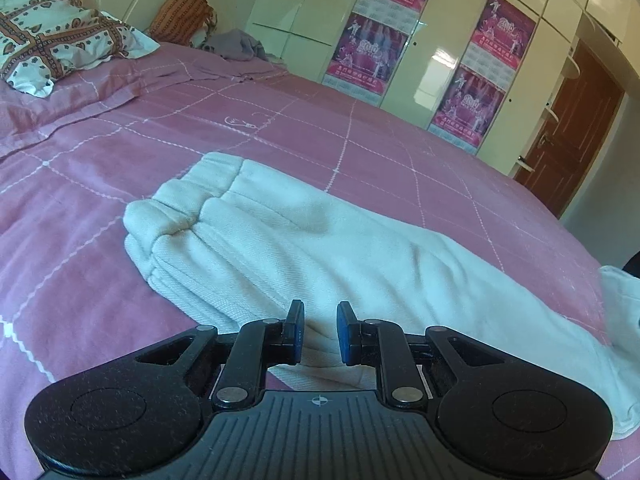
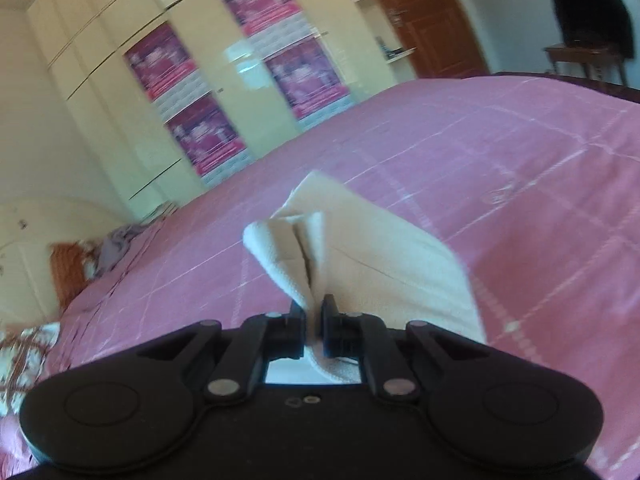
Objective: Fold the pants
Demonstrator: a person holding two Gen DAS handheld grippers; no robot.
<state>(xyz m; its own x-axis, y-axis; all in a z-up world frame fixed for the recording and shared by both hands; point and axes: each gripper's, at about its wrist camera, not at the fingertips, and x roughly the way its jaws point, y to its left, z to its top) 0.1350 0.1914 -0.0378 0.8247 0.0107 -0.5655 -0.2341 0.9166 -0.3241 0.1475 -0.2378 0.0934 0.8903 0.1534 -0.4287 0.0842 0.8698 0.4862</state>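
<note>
Nearest to us in the left wrist view, our left gripper (image 1: 320,334) hangs just over the near edge of the pants (image 1: 320,248), its blue-padded fingers (image 1: 298,330) spread apart with nothing between them. In the right wrist view our right gripper (image 2: 313,328) has its fingers (image 2: 330,326) pressed in on a fold of the same cream fabric, which passes between them and rises beyond the tips; this view is blurred, so we cannot make out which end of the garment it is. The pants (image 2: 360,248) lie on the pink bedspread (image 1: 100,200), and in the left view we see them stretched from a gathered, ribbed end on the left across to the right, where the cloth runs toward the frame edge. The bedspread (image 2: 520,160) carries a grid of thin white lines. Farther back on the left we see a patterned pillow (image 1: 52,40) and, past it, an orange pillow (image 1: 184,16) with a grey garment (image 1: 236,45) beside it. At the far side stands a cream wardrobe (image 1: 440,48) hung with pink posters (image 1: 372,52), and to its right a brown door (image 1: 576,128); in the right view a dark chair (image 2: 588,20) sits beyond the far right corner of the bed
</note>
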